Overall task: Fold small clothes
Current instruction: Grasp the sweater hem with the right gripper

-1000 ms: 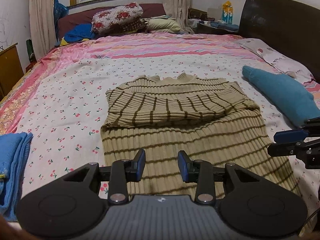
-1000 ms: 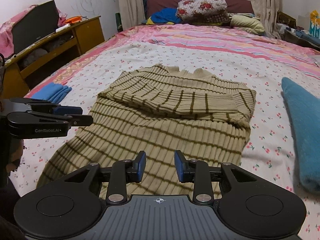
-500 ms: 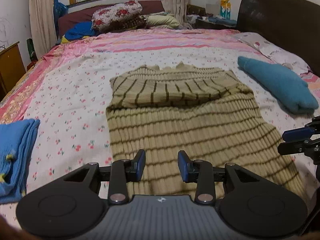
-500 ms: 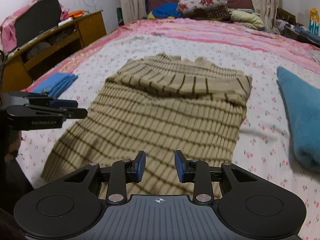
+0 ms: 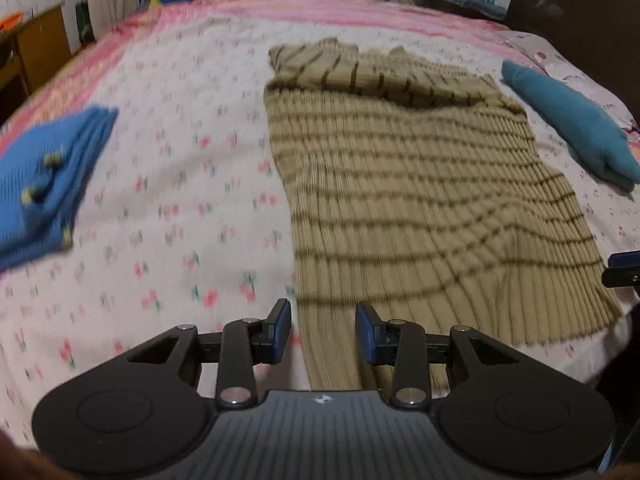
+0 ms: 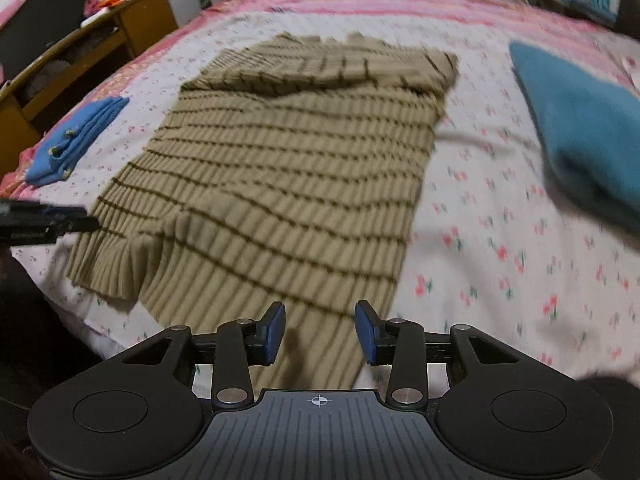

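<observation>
A tan sweater with thin dark stripes [image 5: 420, 184] [image 6: 288, 168] lies flat on the bed, its sleeves folded across the chest at the far end. My left gripper [image 5: 323, 330] hovers over the near left corner of the hem, jaws apart, nothing pinched between them. My right gripper [image 6: 320, 330] hangs above the near right part of the hem; its jaws are opening, with the cloth below them and not pressed by the pads. Each gripper's tip also shows at the edge of the other view: the right gripper [image 5: 624, 270], the left gripper [image 6: 48, 220].
The bed sheet [image 5: 168, 184] is white with small red flowers, pink-striped farther back. A folded blue garment [image 5: 44, 176] [image 6: 76, 140] lies to the left, a folded teal garment [image 5: 568, 128] [image 6: 580, 128] to the right. A wooden desk [image 6: 80, 52] stands left of the bed, and pillows sit at the far end.
Both grippers have drawn back along the sweater toward its near hem and dipped lower. The right gripper's jaws have spread a little wider. The sweater itself has not moved.
</observation>
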The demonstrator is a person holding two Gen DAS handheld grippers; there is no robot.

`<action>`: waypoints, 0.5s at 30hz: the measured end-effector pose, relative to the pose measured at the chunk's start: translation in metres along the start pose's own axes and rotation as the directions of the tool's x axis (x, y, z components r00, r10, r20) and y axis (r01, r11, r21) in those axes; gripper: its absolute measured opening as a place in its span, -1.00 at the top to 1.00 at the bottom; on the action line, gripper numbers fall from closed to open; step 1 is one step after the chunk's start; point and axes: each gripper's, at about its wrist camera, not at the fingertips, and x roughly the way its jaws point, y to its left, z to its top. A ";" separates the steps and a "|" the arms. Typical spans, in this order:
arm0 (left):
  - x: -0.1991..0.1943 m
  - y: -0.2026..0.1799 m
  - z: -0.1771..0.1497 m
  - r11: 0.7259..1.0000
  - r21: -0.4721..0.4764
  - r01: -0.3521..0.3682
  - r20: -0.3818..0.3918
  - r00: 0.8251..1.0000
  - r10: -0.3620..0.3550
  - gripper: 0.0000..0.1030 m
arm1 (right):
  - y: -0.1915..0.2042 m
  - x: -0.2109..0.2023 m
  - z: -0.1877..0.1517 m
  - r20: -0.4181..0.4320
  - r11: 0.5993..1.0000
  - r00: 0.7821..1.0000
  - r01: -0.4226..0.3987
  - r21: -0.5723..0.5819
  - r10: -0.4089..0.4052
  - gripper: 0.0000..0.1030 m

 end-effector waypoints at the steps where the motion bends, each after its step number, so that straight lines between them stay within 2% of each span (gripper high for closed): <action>1: 0.000 -0.001 -0.004 1.000 -0.001 0.008 -0.012 1.000 -0.008 0.19 | -0.001 0.000 -0.002 -0.009 1.000 1.000 -0.003 0.010 0.003 0.26; 8: 0.006 -0.010 -0.011 1.000 0.001 0.021 -0.050 0.999 -0.021 0.16 | -0.003 0.006 -0.006 -0.053 0.999 0.998 0.029 0.033 -0.027 0.21; 11: 0.008 -0.006 -0.009 0.999 -0.027 0.031 -0.059 0.998 -0.033 0.15 | -0.002 0.013 -0.007 -0.084 0.999 0.996 0.026 0.036 -0.023 0.20; 15: 0.007 -0.006 -0.011 1.000 -0.018 0.022 -0.063 0.998 -0.023 0.15 | -0.003 0.015 -0.008 -0.093 0.999 0.996 0.008 0.049 -0.004 0.18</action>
